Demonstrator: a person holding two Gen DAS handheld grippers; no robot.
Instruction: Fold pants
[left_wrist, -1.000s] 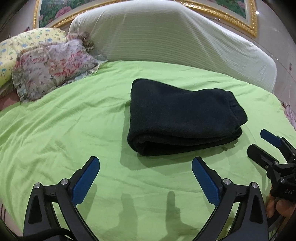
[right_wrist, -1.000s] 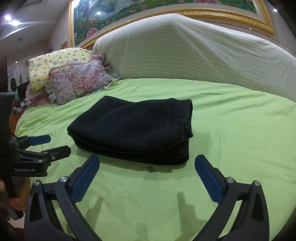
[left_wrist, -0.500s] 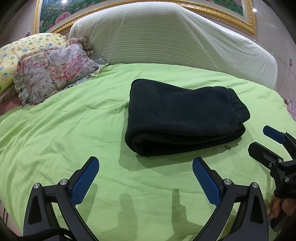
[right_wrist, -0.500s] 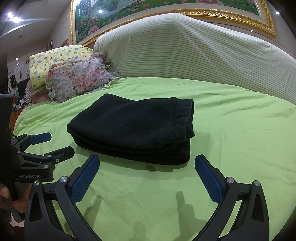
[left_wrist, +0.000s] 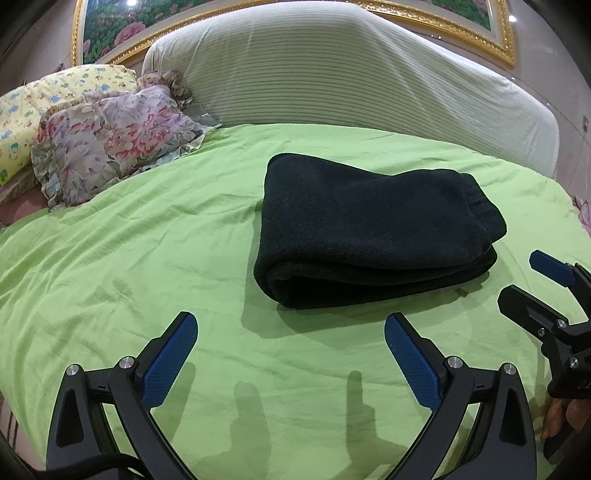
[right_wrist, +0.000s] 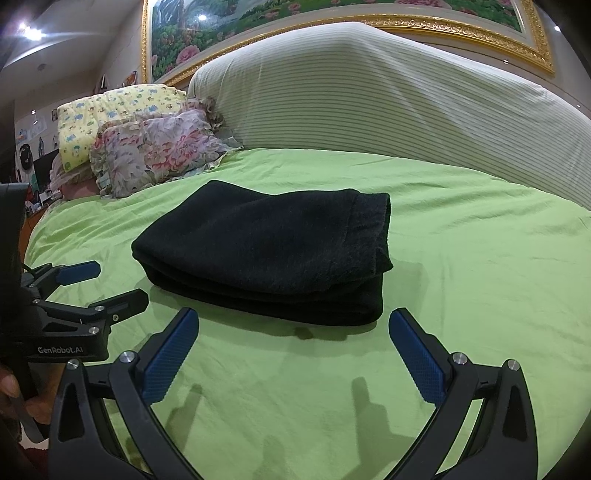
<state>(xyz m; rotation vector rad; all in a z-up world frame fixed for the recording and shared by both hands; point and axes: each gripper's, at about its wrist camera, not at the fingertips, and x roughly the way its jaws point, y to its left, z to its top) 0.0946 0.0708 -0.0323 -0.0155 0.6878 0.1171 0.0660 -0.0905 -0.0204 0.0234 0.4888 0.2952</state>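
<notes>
The black pants (left_wrist: 373, 232) lie folded in a thick rectangular stack on the green bedsheet (left_wrist: 147, 266), also in the right wrist view (right_wrist: 273, 254). My left gripper (left_wrist: 290, 332) is open and empty, a little short of the stack's near edge. My right gripper (right_wrist: 293, 328) is open and empty, just in front of the stack. Neither touches the pants. The right gripper also shows at the right edge of the left wrist view (left_wrist: 535, 280); the left gripper shows at the left of the right wrist view (right_wrist: 107, 282).
A floral pillow (left_wrist: 110, 140) and a yellow patterned pillow (left_wrist: 22, 114) lie at the far left. A big striped headboard cushion (left_wrist: 351, 74) stands behind the bed. A gold-framed painting (right_wrist: 332, 11) hangs above.
Both grippers have drifted slightly; the view has shifted a little. The pants have not moved and both grippers stay open.
</notes>
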